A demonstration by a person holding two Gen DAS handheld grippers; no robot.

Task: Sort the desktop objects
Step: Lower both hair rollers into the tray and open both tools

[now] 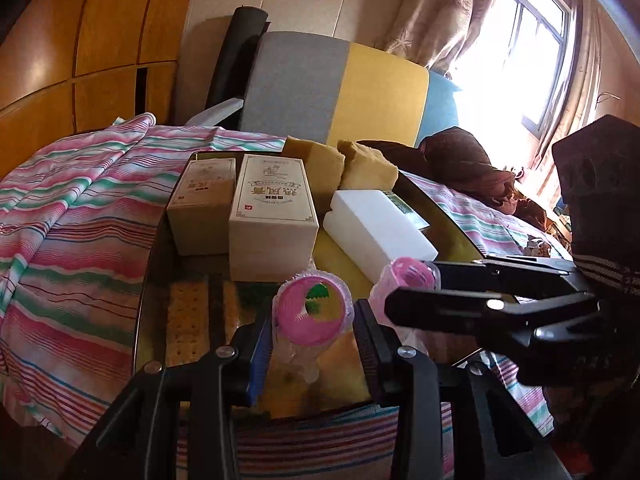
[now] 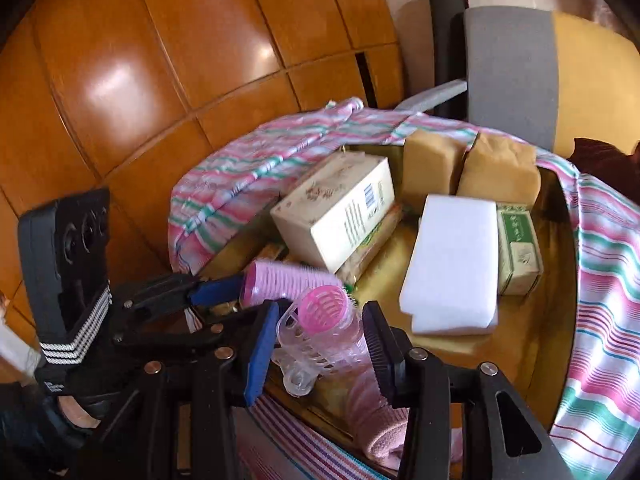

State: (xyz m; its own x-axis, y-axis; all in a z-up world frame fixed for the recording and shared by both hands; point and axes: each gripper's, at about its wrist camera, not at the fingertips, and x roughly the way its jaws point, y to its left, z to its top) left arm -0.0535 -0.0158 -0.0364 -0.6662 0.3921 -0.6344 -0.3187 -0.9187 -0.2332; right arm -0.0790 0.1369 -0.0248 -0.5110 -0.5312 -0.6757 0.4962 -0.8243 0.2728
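each gripper, left gripper point(image 1: 310, 344) and right gripper point(image 2: 320, 350), brackets without visibly clamping a pink plastic mesh hair roller point(image 1: 313, 312) at the bench's point(image 1: 344, 268) six o'clock edge; light, springy, likely crushable, best gripped across its barrel.

Two black hand-held two-finger tools meet nose to nose at close quarters, the left tool point(image 1: 312, 344) reaching forward with its jaws parted, one finger faced with a blue pad point(image 1: 260, 350) and the other with a black ribbed pad point(image 1: 370, 338). The right tool point(image 2: 318, 344) is angled in from the right side, crossing just ahead of the left tool's fingertips, its own blue-padded and black-ribbed fingers likewise standing apart. Each tool carries a black camera block behind its fingers.
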